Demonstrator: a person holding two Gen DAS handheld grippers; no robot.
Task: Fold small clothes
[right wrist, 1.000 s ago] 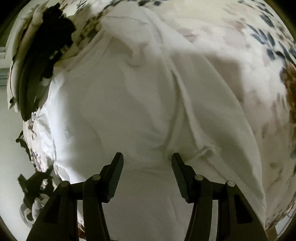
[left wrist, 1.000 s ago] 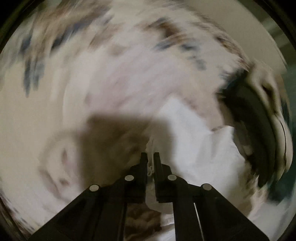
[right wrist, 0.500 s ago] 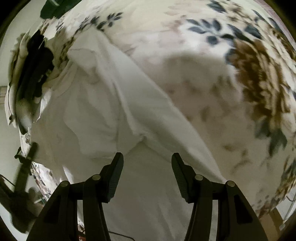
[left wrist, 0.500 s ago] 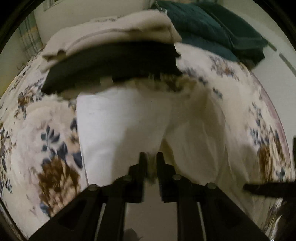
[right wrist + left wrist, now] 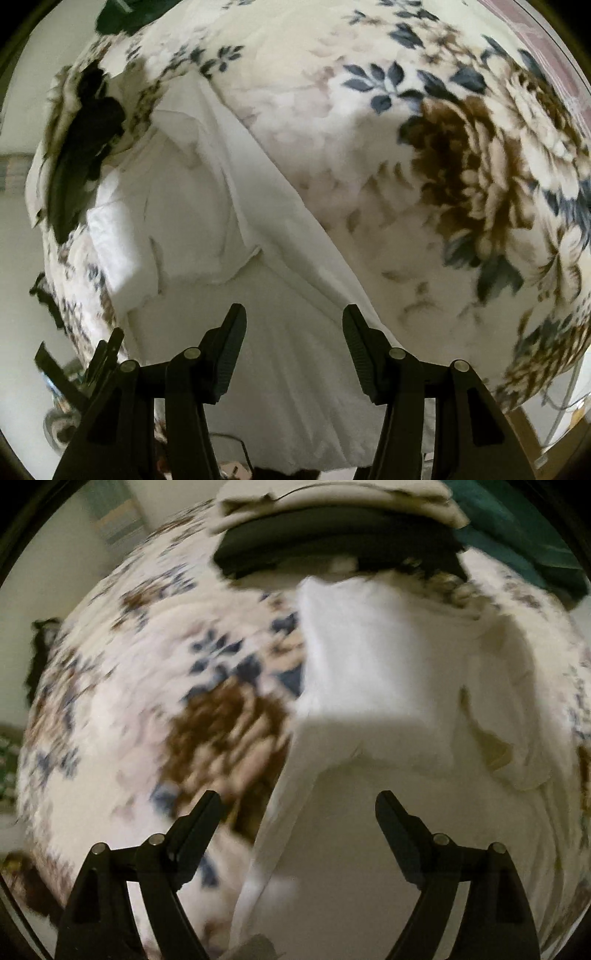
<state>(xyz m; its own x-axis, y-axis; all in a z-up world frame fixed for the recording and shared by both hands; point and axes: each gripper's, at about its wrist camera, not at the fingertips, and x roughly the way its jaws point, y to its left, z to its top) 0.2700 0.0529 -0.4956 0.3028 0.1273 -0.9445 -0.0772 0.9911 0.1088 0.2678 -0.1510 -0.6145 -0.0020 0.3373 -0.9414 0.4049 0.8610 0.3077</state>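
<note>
A white shirt [image 5: 376, 686] lies spread on a floral blanket [image 5: 155, 701], with one side folded inward over its middle. My left gripper [image 5: 297, 808] is open and empty, hovering over the shirt's lower left edge. In the right wrist view the same white shirt [image 5: 207, 206] runs from the middle down to the bottom edge, one sleeve folded across it. My right gripper [image 5: 293, 325] is open and empty above the shirt's lower part.
A stack of folded black and cream clothes [image 5: 332, 542] sits just beyond the shirt, also in the right wrist view [image 5: 81, 147]. Dark green fabric [image 5: 524, 542] lies at the far right. The floral blanket [image 5: 461, 177] extends to the right. The bed's edge is at left.
My left gripper was shut on the shirt's edge, carried it across, and has now opened and let it go. The right gripper stayed open and shifted slightly over the shirt.
</note>
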